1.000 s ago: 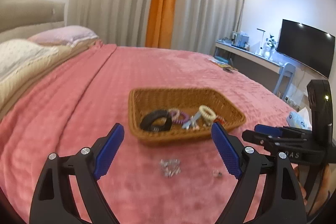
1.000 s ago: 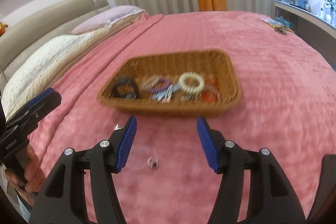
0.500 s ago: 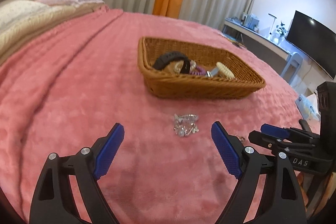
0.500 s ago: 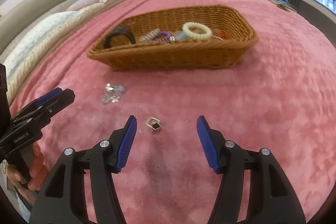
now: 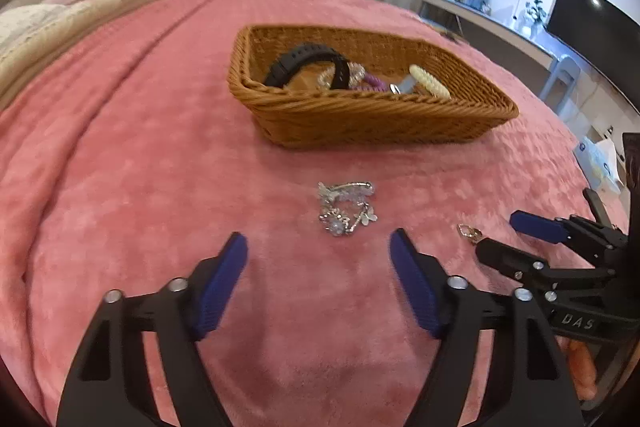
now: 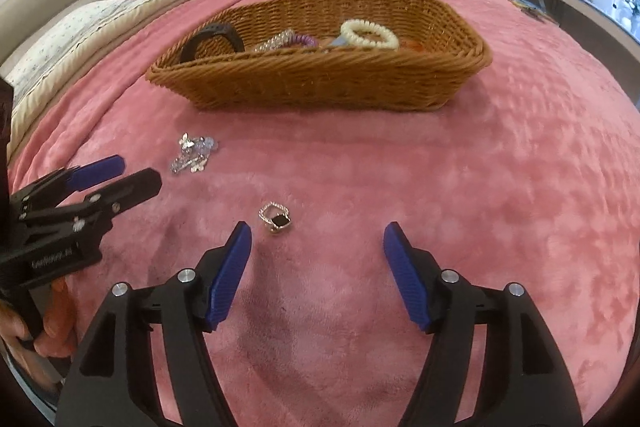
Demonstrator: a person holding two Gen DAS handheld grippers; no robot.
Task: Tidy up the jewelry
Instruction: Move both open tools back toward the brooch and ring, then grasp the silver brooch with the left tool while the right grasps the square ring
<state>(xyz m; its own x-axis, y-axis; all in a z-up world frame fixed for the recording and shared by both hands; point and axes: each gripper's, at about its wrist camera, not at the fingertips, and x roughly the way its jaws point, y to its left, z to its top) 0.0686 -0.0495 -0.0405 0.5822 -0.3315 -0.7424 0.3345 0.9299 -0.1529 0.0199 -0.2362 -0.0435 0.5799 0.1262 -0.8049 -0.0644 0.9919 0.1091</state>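
Since a second ago both grippers have come down toward the pink blanket (image 5: 120,167), and the woven basket (image 5: 360,123), which we saw from above, now shows us its side wall. The left gripper (image 5: 319,259) has just been closing a little and the right gripper (image 6: 317,251) has just been opening a little; nothing is between the jaws of either one.

Nearest to us in the left wrist view, the left gripper points down at the blanket with its blue pads apart and released. Just beyond its tips lies a silver butterfly jewelry piece (image 5: 347,207), loose on the blanket and not touched. To the right of it we see the right gripper from the side, near a small ring (image 5: 469,232).

In the right wrist view the right gripper is also tilted down, jaws apart and holding nothing. The ring (image 6: 276,219), with a dark stone, lies just beyond its left pad (image 6: 230,275), close to it but apart. At the left edge a hand (image 6: 48,327) holds the left gripper's handle, and that gripper's tips point toward the silver piece.

Farther away stands the basket, well apart from both loose pieces. In it we see a black band (image 5: 308,65) at the left, a silver bracelet (image 6: 276,42), a purple coil tie (image 6: 302,39), a cream coil tie (image 6: 370,34) and something orange (image 6: 412,46) at the right.
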